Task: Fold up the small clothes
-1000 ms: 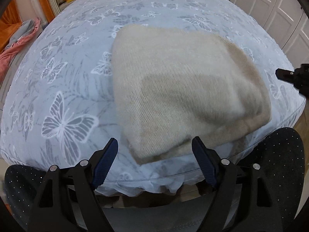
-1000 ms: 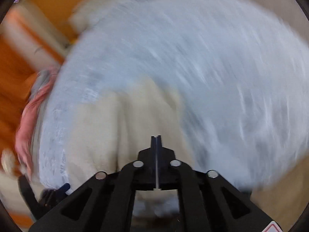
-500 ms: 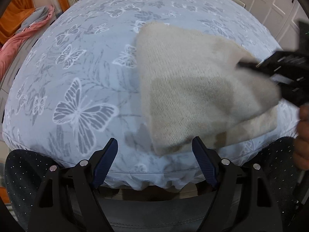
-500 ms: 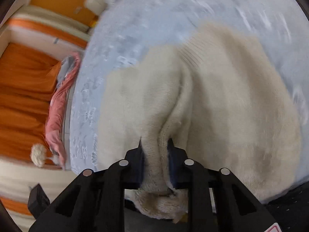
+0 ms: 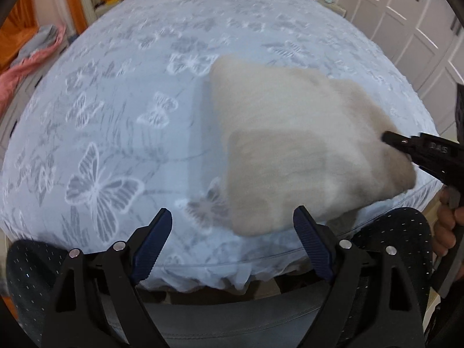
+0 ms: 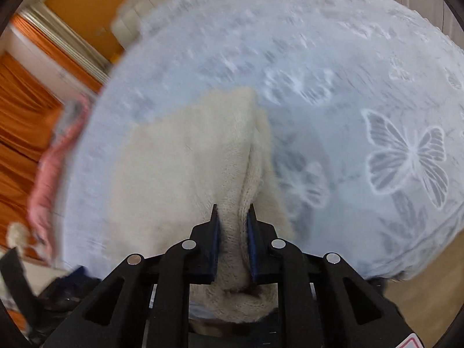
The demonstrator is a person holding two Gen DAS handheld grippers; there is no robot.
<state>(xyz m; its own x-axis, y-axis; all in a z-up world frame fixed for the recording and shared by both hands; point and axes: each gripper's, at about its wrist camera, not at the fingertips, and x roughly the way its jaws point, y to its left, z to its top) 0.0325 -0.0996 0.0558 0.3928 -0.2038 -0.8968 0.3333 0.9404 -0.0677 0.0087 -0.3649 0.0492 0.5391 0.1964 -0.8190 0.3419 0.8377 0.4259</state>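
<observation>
A cream knitted hat [image 5: 293, 145] lies on the pale blue butterfly-print bedspread [image 5: 116, 133] near the bed's front right edge. In the right wrist view the hat [image 6: 179, 168] runs up from my right gripper [image 6: 233, 214], which is shut on a bunched fold of its edge. That gripper also shows at the right of the left wrist view [image 5: 388, 139], at the hat's right side. My left gripper [image 5: 232, 223] is open and empty, just short of the hat's near edge.
A pink and grey cloth [image 5: 32, 55] lies at the bed's left side, also seen in the right wrist view [image 6: 52, 171]. Orange curtains [image 6: 17, 110] hang on the left. White cupboard doors [image 5: 417, 29] stand at the right. Dark dotted fabric [image 5: 391, 226] is below the bed's front edge.
My right gripper came in from the right, shut on the hat's edge and is pulling it; the hat has shifted right in the left wrist view. The left gripper stays open.
</observation>
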